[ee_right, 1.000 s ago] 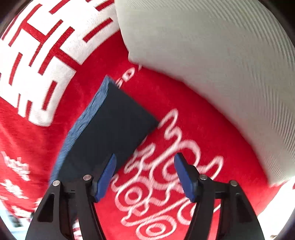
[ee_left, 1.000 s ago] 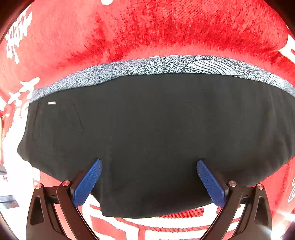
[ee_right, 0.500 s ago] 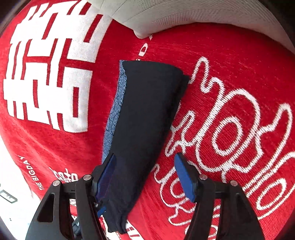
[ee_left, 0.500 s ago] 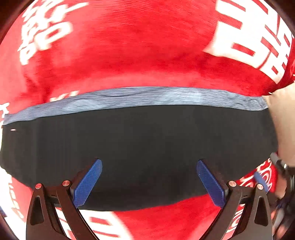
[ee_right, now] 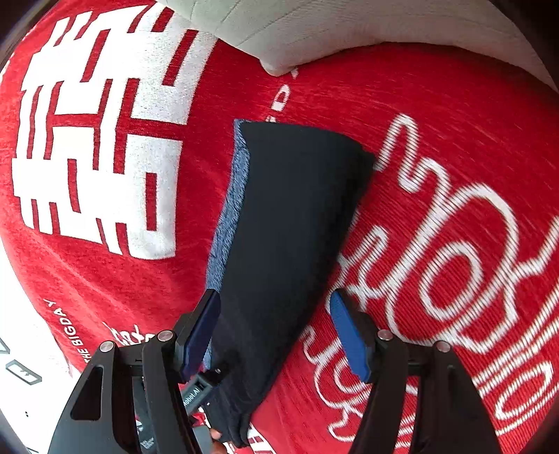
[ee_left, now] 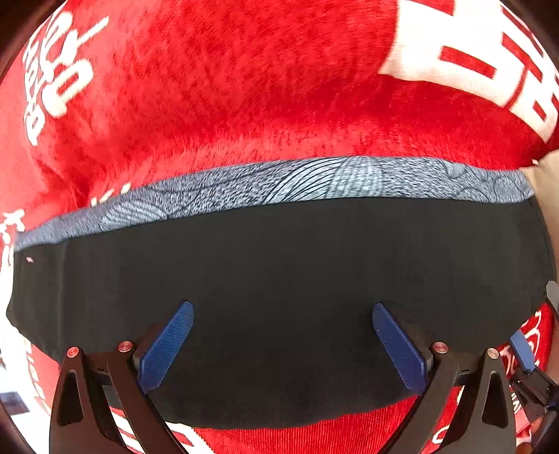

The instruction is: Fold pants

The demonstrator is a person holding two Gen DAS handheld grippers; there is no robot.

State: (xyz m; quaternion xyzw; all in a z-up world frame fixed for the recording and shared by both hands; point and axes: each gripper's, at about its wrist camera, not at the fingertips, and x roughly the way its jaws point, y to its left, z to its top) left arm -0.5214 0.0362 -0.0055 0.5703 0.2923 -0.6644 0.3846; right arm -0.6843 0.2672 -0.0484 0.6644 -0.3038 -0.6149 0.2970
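The black pants [ee_left: 279,297] lie folded into a long narrow bundle on the red blanket [ee_left: 244,87], a blue-grey patterned band [ee_left: 314,181] along one long edge. The left gripper [ee_left: 283,345] hangs over the bundle's broad side, jaws wide apart and empty, its long axis crossing the view. The right gripper [ee_right: 276,331], also spread and holding nothing, looks along that axis from one end, straddling it, so it seems nearer an end grip. A pale cushion [ee_right: 349,28] lies beyond.

folded pants [ee_right: 290,223] lie on the blanket [ee_right: 436,115], a pillow [ee_right: 314,28] beyond them.
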